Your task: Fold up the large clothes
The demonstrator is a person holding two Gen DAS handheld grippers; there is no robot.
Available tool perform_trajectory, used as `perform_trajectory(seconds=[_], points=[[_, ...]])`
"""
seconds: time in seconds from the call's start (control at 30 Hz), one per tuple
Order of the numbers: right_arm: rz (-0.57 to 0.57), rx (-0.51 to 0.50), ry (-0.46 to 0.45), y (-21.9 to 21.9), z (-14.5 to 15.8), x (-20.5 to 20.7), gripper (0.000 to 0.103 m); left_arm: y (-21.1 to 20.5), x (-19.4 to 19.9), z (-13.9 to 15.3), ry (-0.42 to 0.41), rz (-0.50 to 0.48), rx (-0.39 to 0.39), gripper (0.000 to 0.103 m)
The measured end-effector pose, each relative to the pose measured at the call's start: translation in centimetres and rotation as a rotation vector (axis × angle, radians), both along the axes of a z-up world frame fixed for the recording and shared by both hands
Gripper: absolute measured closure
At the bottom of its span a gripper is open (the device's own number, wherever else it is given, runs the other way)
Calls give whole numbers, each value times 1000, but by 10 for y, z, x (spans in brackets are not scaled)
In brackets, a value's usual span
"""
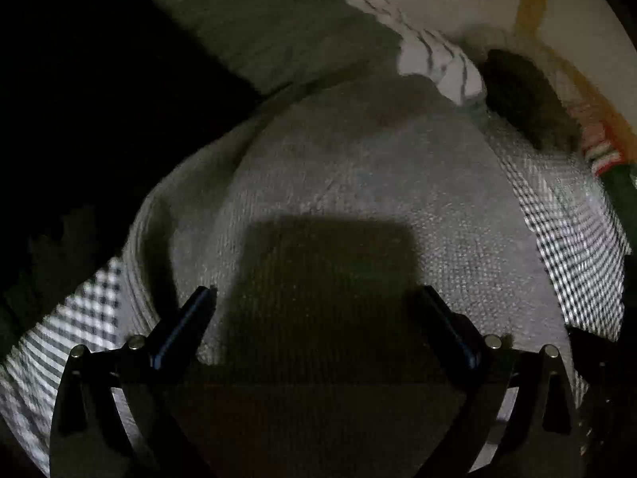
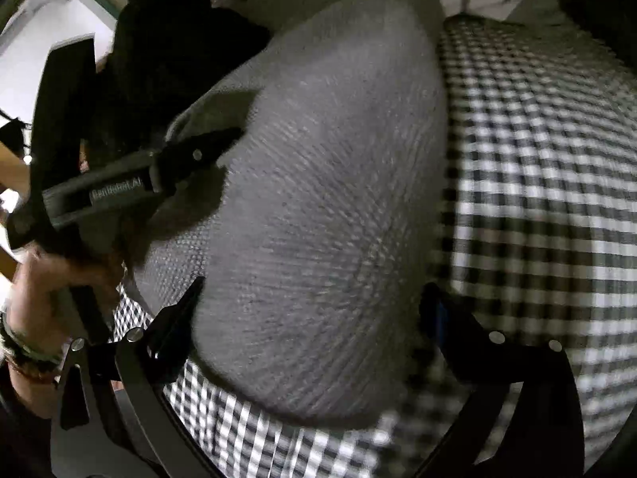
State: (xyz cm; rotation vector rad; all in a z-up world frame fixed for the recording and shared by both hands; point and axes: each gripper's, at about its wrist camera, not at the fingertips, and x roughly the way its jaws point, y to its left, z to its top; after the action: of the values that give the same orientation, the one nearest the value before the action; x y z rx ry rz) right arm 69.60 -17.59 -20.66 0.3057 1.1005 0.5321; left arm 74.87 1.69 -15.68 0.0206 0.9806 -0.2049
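Observation:
A grey knit garment (image 1: 358, 175) lies spread on a black-and-white checked cloth (image 1: 577, 247). My left gripper (image 1: 316, 292) hovers low over the garment's near part. It is open, with nothing between its fingers, and its shadow falls on the knit. In the right wrist view the same grey garment (image 2: 326, 183) fills the middle, with a folded edge at its upper left. My right gripper (image 2: 314, 288) is open over the garment's near edge and holds nothing. The left gripper (image 2: 199, 155) shows at the left, its tip by that folded edge, with a hand (image 2: 43, 279) holding it.
A black garment (image 1: 99, 99) lies at the left and a darker grey one (image 1: 278, 28) behind. A white striped cloth (image 1: 438, 59), a dark fuzzy lump (image 1: 525, 99) and a red, white and green striped item (image 1: 601, 151) sit at the back right. The checked cloth (image 2: 537, 199) stretches rightward.

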Motion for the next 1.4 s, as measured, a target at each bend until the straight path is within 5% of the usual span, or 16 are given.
perform_trajectory(seconds=[0.1, 0.27, 0.4, 0.57, 0.77, 1.0, 1.2, 1.4], points=[[-27, 30, 10, 6, 4, -6, 3, 8, -9, 2, -28, 23, -48, 4], [-159, 82, -79, -62, 53, -17, 3, 14, -47, 6, -110, 32, 13, 4], [-139, 0, 31, -50, 15, 19, 3, 21, -63, 3, -161, 96, -7, 4], [-129, 21, 30, -42, 1, 25, 3, 22, -75, 4, -182, 121, 10, 4], [-145, 295, 155, -112, 9, -8, 3, 38, -112, 35, -190, 169, -71, 4], [-76, 449, 252, -92, -22, -14, 3, 73, -166, 20, -43, 397, -403, 4], [-107, 421, 290, -77, -26, -4, 2, 82, -166, -7, 30, 511, -739, 4], [-71, 439, 265, -83, -25, -18, 25, 91, -162, -36, 44, 689, -977, 5]])
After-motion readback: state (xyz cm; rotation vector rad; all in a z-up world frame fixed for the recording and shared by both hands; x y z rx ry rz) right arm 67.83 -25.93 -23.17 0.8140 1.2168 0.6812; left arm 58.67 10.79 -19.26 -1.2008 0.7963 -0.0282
